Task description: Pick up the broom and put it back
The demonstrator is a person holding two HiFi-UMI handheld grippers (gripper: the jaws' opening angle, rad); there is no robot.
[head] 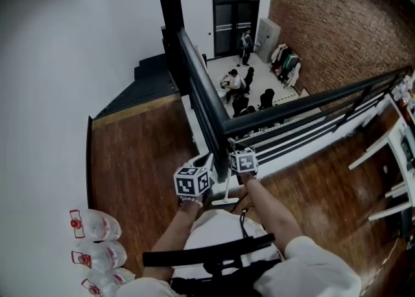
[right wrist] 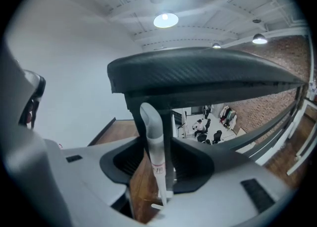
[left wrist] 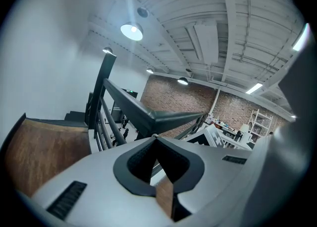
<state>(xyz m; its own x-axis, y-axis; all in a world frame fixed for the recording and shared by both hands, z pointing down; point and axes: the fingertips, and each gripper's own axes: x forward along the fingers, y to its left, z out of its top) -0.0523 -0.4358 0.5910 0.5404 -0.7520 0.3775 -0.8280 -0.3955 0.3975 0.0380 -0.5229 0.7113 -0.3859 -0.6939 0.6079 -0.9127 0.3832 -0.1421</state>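
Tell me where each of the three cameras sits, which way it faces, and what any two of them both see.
Head view: on the person's head, facing steeply down at the wood floor, black railing and people downstairs; left forearm and right forearm show.
Left gripper view: on the left gripper, facing along shut jaws toward railing, brick wall and ceiling.
Right gripper view: on the right gripper, facing past open jaws, broom handle between them, at the railing.
Shared: all see the railing.
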